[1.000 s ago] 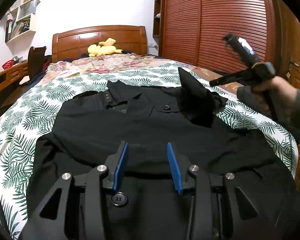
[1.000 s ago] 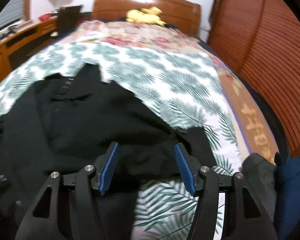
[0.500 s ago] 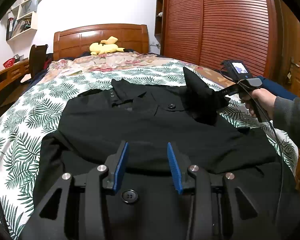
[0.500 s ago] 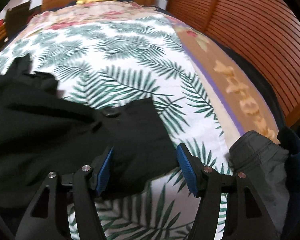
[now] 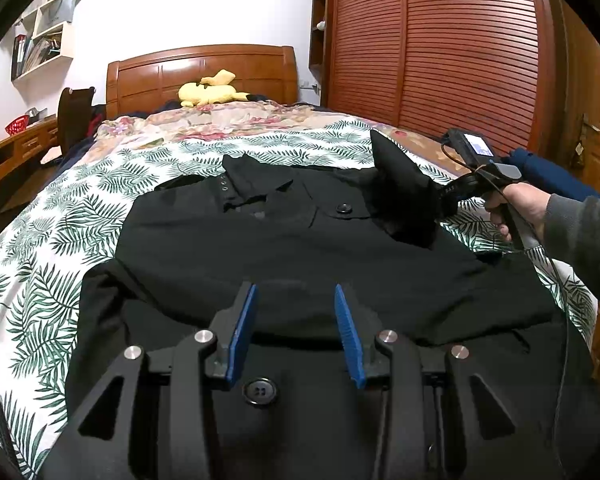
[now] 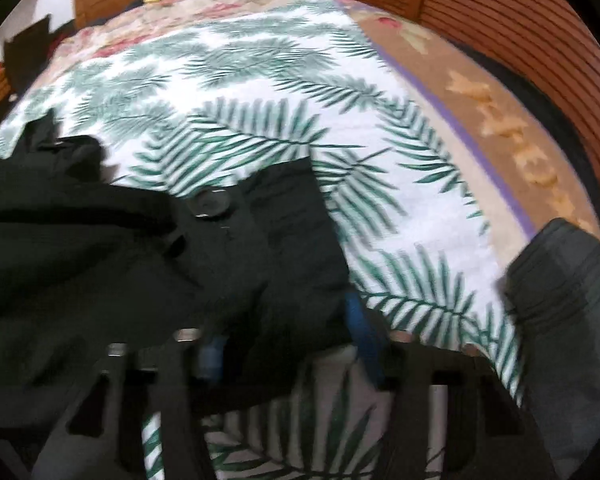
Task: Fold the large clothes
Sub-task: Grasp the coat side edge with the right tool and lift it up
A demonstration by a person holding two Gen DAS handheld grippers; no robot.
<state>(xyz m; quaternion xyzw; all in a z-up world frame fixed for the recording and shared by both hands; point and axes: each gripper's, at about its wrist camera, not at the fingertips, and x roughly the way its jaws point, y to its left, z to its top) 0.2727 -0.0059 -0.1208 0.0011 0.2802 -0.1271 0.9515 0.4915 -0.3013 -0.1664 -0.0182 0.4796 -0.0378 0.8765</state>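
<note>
A large black buttoned coat [image 5: 260, 248] lies spread on the palm-leaf bedspread [image 5: 52, 240], collar toward the headboard. My left gripper [image 5: 296, 328] hovers over the coat's lower front, open and empty, blue pads apart. My right gripper [image 5: 440, 204] is at the coat's right side, where a black flap [image 5: 400, 184] stands up. In the right wrist view the black cloth with a button [image 6: 210, 204] lies between the blue pads of the right gripper [image 6: 284, 340], which stand wide apart. The view is blurred.
A yellow plush toy [image 5: 210, 92] lies by the wooden headboard [image 5: 200, 68]. Red-brown slatted wardrobe doors [image 5: 460, 52] run along the right. A grey garment [image 6: 560, 292] and blue cloth [image 5: 540, 168] lie at the bed's right edge. A desk and chair [image 5: 74, 112] stand left.
My right gripper came down from the air to the coat's right side and moved in over the raised flap. The left gripper stayed over the lower front, still open.
</note>
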